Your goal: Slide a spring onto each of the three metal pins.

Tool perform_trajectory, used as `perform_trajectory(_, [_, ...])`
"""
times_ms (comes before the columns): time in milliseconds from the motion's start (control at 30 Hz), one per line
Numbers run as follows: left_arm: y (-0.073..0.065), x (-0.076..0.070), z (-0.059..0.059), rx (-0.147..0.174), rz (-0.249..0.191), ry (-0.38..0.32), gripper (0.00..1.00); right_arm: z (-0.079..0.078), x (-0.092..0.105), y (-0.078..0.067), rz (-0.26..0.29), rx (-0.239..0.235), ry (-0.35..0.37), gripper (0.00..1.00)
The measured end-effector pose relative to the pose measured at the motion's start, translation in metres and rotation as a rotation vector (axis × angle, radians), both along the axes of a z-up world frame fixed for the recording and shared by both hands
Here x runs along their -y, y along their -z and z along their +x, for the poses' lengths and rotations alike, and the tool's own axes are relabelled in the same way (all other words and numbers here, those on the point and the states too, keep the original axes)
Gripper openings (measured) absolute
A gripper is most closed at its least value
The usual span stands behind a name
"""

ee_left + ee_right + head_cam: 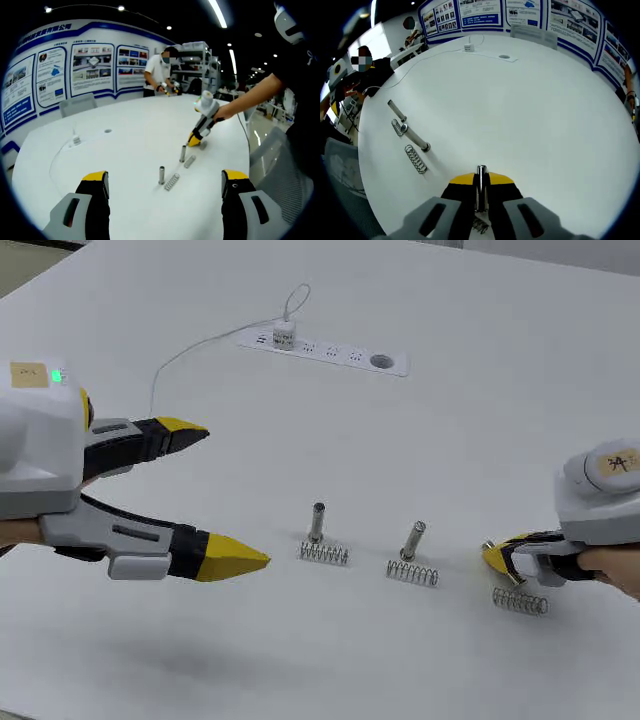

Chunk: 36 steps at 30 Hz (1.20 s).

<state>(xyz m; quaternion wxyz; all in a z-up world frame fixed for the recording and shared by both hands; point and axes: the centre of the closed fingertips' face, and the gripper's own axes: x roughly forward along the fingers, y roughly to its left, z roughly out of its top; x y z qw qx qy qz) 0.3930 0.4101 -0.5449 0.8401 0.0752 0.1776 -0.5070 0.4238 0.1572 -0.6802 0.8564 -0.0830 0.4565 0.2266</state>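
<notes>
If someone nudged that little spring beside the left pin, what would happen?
The spring lies on its side on the smooth table, so it would probably roll. Its thin open coils suggest it's light and squashes easily.

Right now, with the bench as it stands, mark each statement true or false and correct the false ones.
1. The right gripper is shut on a pin. True.
2. The left gripper holds a spring. False: its jaws stand wide open with nothing between them.
3. The left spring, middle spring and right spring all lie on the table, none on a pin. True.
4. The power strip has nothing plugged in. False: a white plug with a cable sits in it near one end.
</notes>
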Motion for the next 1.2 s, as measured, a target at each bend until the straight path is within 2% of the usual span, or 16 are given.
perform_trajectory(333, [-0.004, 0.003, -0.008, 0.004, -0.001, 0.015, 0.95, 0.001, 0.001, 0.001, 0.014, -0.016, 0.051, 0.09])
perform_trajectory(433, [-0.006, 0.001, -0.008, 0.006, -0.004, 0.009, 0.95, -0.002, 0.0, -0.002, 0.003, 0.006, 0.029, 0.09])
perform_trajectory(700, [-0.011, -0.001, -0.01, 0.016, -0.011, 0.003, 0.95, -0.001, 0.001, -0.012, 0.011, 0.048, 0.028, 0.09])
perform_trajectory(833, [-0.013, -0.001, -0.01, 0.022, -0.01, 0.0, 0.94, 0.002, 0.002, -0.019, -0.013, 0.101, 0.008, 0.08])
perform_trajectory(1200, [-0.015, 0.0, -0.012, 0.024, -0.015, 0.0, 0.94, 0.002, -0.001, -0.027, 0.009, 0.136, 0.004, 0.07])
